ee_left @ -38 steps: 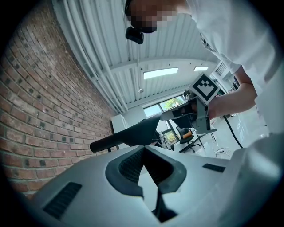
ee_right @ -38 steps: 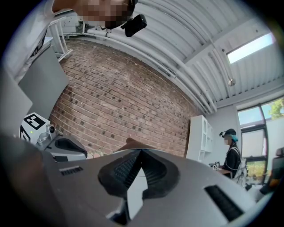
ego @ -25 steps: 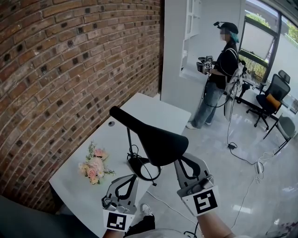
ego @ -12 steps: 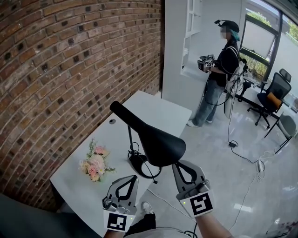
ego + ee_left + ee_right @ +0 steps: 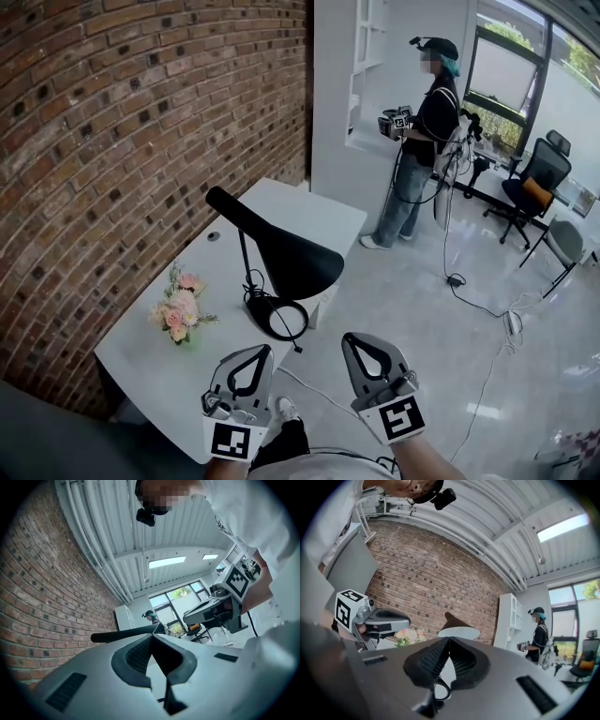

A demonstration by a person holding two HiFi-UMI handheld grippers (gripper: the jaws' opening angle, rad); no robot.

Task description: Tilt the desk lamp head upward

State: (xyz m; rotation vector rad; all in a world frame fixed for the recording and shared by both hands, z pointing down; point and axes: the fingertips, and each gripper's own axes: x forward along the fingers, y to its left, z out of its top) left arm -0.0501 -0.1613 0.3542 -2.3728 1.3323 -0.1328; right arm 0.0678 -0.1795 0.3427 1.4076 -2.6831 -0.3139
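Head view: left gripper (image 5: pixel 261 352) and right gripper (image 5: pixel 352 340) sit low, side by side and pointing up, with the black desk lamp (image 5: pixel 281 258) on the white table (image 5: pixel 150 366) just beyond them, clear of both, shade tipped downward. Left gripper view: jaws pinched together on nothing, the lamp's dark arm past the tips. Right gripper view: jaws closed and empty too, the shade's pale underside just above them.

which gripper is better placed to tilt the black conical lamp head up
Probably the right gripper: the black conical lamp head sits straight ahead of its jaws; the left gripper faces the narrow tail.
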